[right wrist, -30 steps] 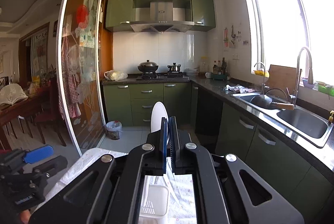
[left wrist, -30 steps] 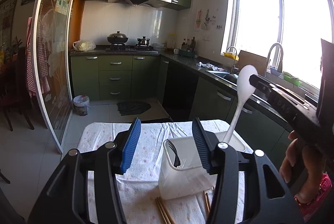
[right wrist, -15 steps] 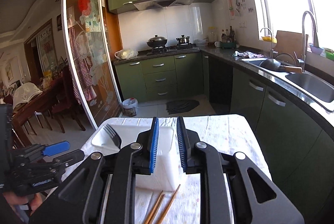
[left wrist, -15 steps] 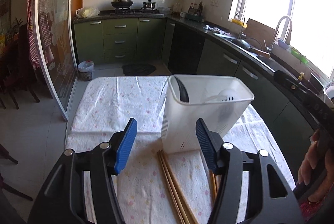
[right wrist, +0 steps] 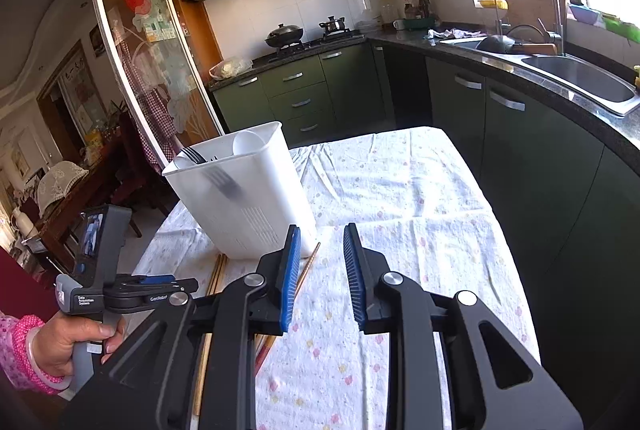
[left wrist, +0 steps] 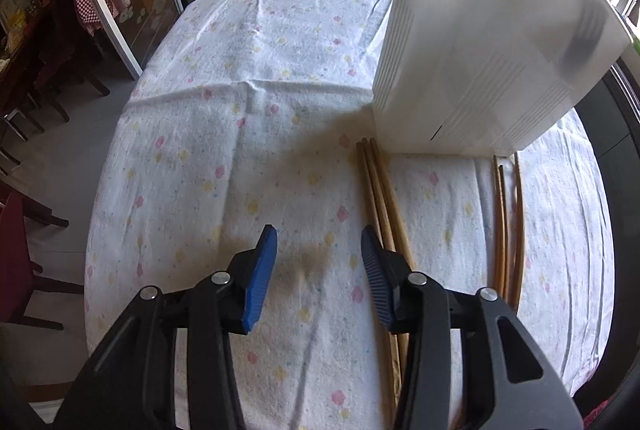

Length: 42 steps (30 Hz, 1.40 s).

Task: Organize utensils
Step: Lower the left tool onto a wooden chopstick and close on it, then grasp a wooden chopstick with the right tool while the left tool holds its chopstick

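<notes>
The white utensil holder (right wrist: 248,189) stands upright on the desk (right wrist: 400,189), which is covered with a flowered cloth. Only the right wrist view looks into its open top, where a dark fork (right wrist: 196,154) and a white spoon (right wrist: 247,142) lean inside; in the left wrist view the holder (left wrist: 480,49) shows just its blank, slotted wall, with the fork a grey shadow through the plastic. The left wrist view in turn shows the wooden chopsticks best: one bundle (left wrist: 380,189) lies on the cloth with its tips touching the holder's base, a second bundle (left wrist: 506,222) lies further right. In the right wrist view the chopsticks (right wrist: 308,266) are partly hidden behind the black fingers. The left claw (left wrist: 316,254) hangs released over bare cloth, its right finger just beside the first bundle. The right claw (right wrist: 320,262) is also released, holding nothing. The right wrist view alone shows the left hand (right wrist: 76,346) gripping its handle, which reads "GenRobot" and "Data Acquisition System".
</notes>
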Each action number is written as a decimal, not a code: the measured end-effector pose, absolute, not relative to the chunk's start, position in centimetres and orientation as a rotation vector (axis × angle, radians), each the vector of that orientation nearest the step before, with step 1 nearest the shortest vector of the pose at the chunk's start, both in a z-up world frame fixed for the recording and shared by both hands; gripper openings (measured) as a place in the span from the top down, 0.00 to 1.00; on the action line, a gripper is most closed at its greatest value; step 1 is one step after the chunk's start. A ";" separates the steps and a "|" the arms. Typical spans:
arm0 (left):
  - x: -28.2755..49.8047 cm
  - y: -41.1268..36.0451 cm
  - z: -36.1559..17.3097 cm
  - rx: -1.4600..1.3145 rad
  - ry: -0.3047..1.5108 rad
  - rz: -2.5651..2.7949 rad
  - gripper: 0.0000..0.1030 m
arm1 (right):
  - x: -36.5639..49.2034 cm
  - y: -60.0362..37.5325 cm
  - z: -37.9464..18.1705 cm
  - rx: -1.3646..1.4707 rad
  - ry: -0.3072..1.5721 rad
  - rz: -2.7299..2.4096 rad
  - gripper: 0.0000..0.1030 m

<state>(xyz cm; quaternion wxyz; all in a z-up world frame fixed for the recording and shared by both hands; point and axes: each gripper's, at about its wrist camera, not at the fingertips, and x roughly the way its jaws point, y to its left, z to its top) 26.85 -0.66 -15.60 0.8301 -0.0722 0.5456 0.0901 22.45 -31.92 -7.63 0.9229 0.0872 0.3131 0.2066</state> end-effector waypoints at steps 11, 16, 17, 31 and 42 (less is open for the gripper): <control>27.5 -1.4 -15.3 -0.198 1.184 0.184 0.62 | 23.0 -32.3 -7.6 0.198 0.662 0.443 0.77; 27.6 -1.7 -15.1 -0.201 1.192 0.173 0.62 | 23.3 -32.2 -7.4 0.201 0.669 0.450 0.77; 27.6 -1.8 -15.2 -0.201 1.201 0.171 0.62 | 23.3 -32.1 -7.4 0.201 0.669 0.451 0.77; 28.6 -2.4 -16.1 -0.148 1.239 0.185 0.61 | 23.5 -31.0 -7.4 0.174 0.704 0.476 0.77; 27.6 0.6 -16.0 -0.138 1.263 0.158 0.90 | 26.7 -24.5 -12.3 0.094 1.005 0.558 0.75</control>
